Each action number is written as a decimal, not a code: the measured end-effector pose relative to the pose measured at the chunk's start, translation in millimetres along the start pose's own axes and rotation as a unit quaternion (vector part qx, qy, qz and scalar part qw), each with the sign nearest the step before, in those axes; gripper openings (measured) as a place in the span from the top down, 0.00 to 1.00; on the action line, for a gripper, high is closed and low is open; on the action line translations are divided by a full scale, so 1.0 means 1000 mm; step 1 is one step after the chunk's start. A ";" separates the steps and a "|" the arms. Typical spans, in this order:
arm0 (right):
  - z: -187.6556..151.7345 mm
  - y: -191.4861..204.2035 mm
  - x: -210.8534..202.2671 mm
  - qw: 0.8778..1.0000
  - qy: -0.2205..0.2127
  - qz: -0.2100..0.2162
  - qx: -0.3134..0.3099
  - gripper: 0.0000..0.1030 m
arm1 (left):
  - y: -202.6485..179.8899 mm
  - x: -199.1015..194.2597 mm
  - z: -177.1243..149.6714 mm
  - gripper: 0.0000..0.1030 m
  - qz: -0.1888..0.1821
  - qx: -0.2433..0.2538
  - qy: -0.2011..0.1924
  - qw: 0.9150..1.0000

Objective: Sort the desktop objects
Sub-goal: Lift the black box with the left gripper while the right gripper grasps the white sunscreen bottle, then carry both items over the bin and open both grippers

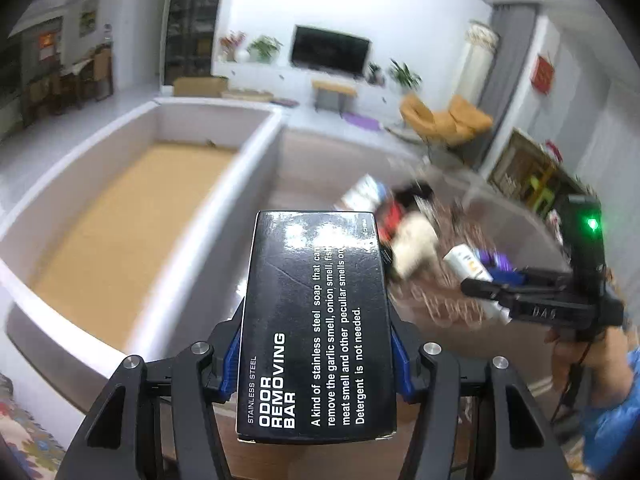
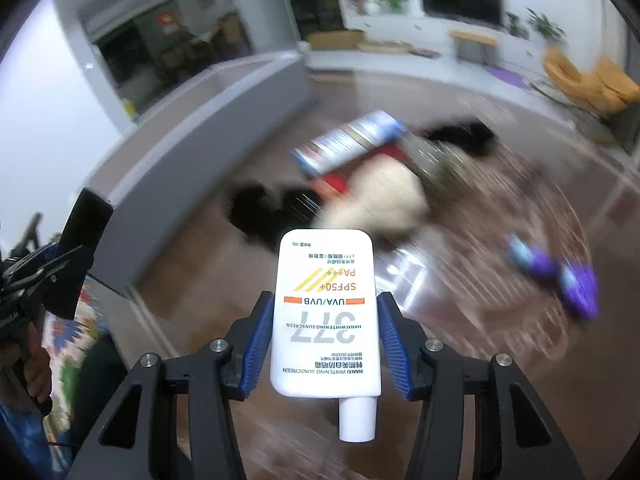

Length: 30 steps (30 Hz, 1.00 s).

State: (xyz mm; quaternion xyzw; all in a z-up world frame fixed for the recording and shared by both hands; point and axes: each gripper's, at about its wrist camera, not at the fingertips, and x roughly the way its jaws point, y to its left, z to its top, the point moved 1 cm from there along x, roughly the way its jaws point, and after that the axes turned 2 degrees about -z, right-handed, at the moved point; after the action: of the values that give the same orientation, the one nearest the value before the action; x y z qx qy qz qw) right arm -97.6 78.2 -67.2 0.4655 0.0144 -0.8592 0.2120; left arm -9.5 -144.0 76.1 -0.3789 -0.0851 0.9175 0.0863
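The black rectangular cardboard box (image 1: 318,320) lies lengthwise along the left claw (image 1: 316,360), pinched above the bench (image 1: 256,280). The white plastic sunscreen tube (image 2: 325,320), cap toward the camera, is pinched lengthwise in the right claw (image 2: 325,356).

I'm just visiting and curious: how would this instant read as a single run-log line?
left gripper: shut on black soap box | right gripper: shut on white sunscreen tube | both lifted | white bin: empty
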 end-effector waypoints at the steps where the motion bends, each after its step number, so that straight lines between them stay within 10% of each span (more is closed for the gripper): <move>1: 0.015 0.017 0.000 1.000 -0.007 0.015 -0.006 0.50 | 0.011 -0.006 0.008 0.44 0.007 -0.005 -0.005 1.000; 9: 0.111 0.165 0.022 0.989 -0.052 0.127 -0.059 0.50 | 0.147 -0.011 0.055 0.44 0.114 -0.084 0.010 0.990; 16: 0.137 0.257 0.099 0.986 -0.024 0.128 -0.105 0.50 | 0.199 0.026 0.042 0.44 0.149 -0.104 0.060 0.982; 23: 0.128 0.270 0.152 0.988 0.014 0.114 -0.099 0.44 | 0.209 0.042 0.043 0.40 0.170 -0.104 0.063 0.978; 30: 0.129 0.238 0.119 0.988 -0.040 0.118 -0.088 0.26 | 0.201 0.029 0.040 0.31 0.179 -0.113 0.027 0.977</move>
State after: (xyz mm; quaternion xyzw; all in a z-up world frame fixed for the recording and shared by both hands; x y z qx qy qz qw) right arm -166.8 -209.0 -49.3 0.4084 0.0260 -0.8415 0.3528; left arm -76.9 -336.0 39.3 -0.4203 -0.1163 0.8918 -0.1207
